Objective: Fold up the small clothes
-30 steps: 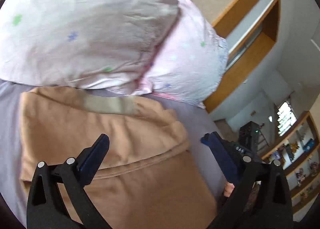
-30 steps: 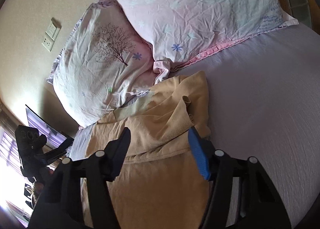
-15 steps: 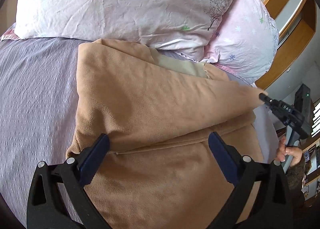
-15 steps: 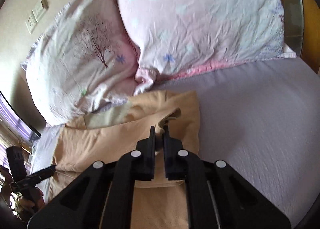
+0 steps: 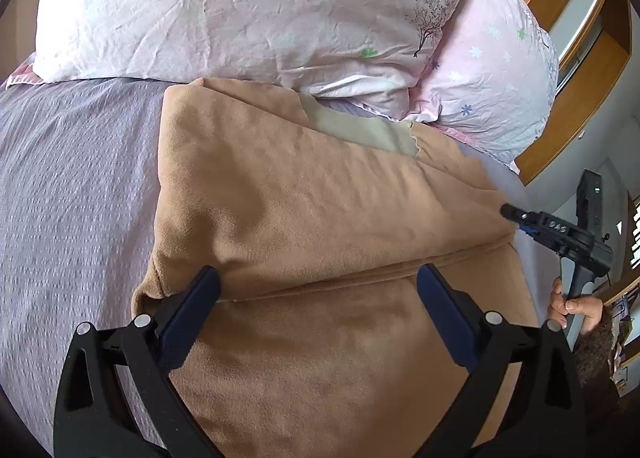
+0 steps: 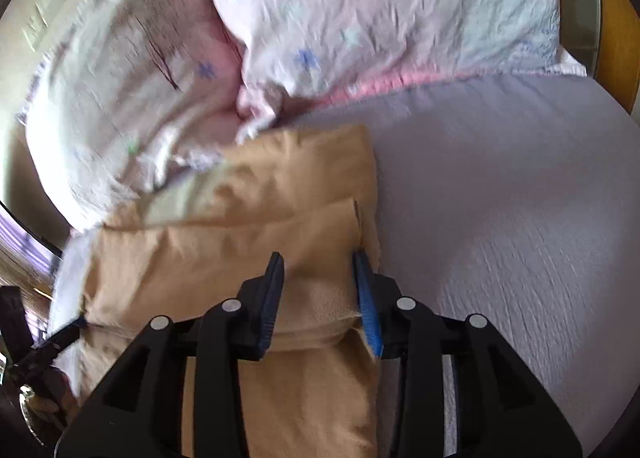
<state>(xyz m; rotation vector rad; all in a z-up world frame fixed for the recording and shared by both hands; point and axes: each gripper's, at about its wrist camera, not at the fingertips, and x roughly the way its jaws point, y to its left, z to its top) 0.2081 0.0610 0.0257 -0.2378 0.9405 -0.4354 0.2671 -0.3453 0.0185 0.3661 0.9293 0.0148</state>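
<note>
I can read no text, label or number anywhere in my two views; nothing is legible.

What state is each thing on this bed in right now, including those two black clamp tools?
tan garment: lying on the bed, one layer folded over another
left gripper: open wide over the garment, holding nothing
right gripper: open, fingers either side of the garment's folded edge
front pillow: wrinkled, overlapping the rear one
rear pillow: partly covered
bedsheet: spread flat
</note>
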